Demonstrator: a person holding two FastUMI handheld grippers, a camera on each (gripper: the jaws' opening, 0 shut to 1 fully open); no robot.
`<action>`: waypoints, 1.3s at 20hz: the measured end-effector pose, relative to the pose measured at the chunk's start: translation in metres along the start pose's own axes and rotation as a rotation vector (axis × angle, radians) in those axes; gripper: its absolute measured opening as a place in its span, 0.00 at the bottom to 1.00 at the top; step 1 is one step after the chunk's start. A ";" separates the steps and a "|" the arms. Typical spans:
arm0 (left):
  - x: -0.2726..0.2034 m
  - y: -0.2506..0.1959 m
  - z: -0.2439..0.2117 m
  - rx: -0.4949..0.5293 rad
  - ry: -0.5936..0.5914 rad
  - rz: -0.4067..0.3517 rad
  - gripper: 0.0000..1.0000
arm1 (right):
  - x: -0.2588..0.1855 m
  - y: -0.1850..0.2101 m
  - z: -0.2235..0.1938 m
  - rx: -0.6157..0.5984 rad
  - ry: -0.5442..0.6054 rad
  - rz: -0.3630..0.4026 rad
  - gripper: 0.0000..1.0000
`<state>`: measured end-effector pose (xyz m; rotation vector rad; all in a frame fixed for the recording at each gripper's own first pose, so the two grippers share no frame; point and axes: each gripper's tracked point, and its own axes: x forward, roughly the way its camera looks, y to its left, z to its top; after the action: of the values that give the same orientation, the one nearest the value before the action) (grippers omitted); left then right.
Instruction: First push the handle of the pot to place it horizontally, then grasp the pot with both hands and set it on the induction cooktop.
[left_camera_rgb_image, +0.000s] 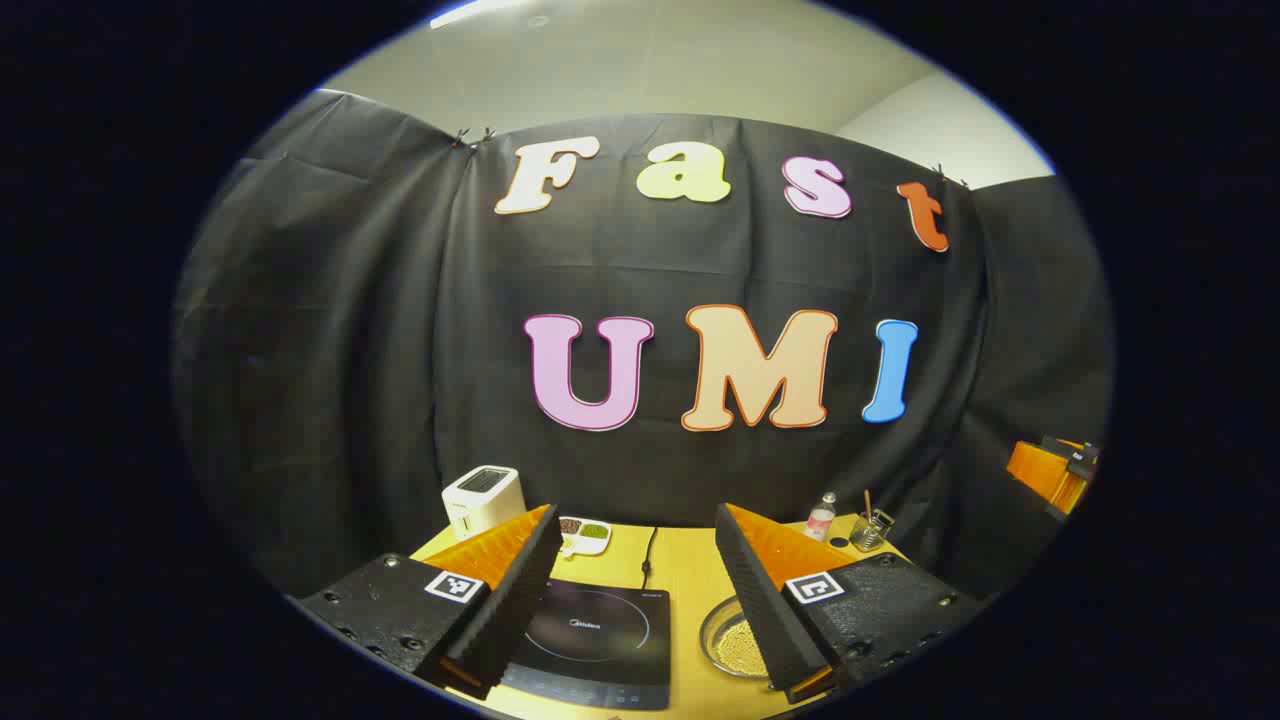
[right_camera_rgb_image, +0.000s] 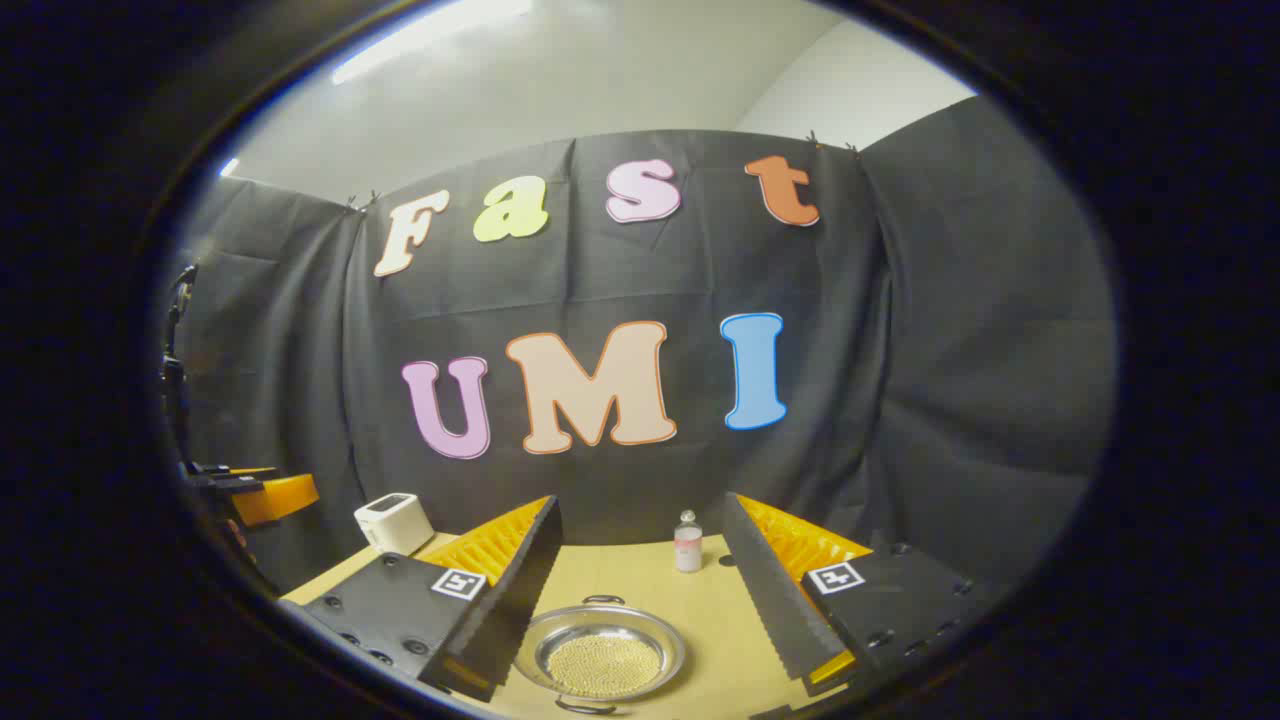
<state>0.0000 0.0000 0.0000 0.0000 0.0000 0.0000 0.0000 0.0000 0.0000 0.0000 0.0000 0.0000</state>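
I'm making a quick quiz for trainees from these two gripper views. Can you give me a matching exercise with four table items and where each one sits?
Things:
1. toaster
2. cooktop
3. pot
4. bottle

Places:
A. between the left gripper's fingers
B. back left corner of the table
C. between the right gripper's fingers
D. far edge of the table, beyond the pot

Pairs: 1-B, 2-A, 3-C, 4-D

Shiny metal pot; glossy glass-like cooktop; smooth, perhaps wooden, table.
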 end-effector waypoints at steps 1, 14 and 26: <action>-0.001 -0.003 0.000 -0.012 0.000 0.009 0.89 | 0.004 -0.003 0.000 0.007 0.006 0.017 1.00; 0.003 -0.045 -0.006 -0.004 0.007 0.087 0.95 | 0.033 -0.054 -0.007 0.020 0.036 0.091 0.95; 0.017 -0.034 -0.013 0.007 0.022 0.008 0.95 | 0.027 -0.038 -0.015 0.011 0.045 0.019 0.94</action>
<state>0.0174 -0.0345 -0.0126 0.0069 0.0216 0.0079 0.0265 -0.0379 -0.0154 0.0106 0.0454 0.0186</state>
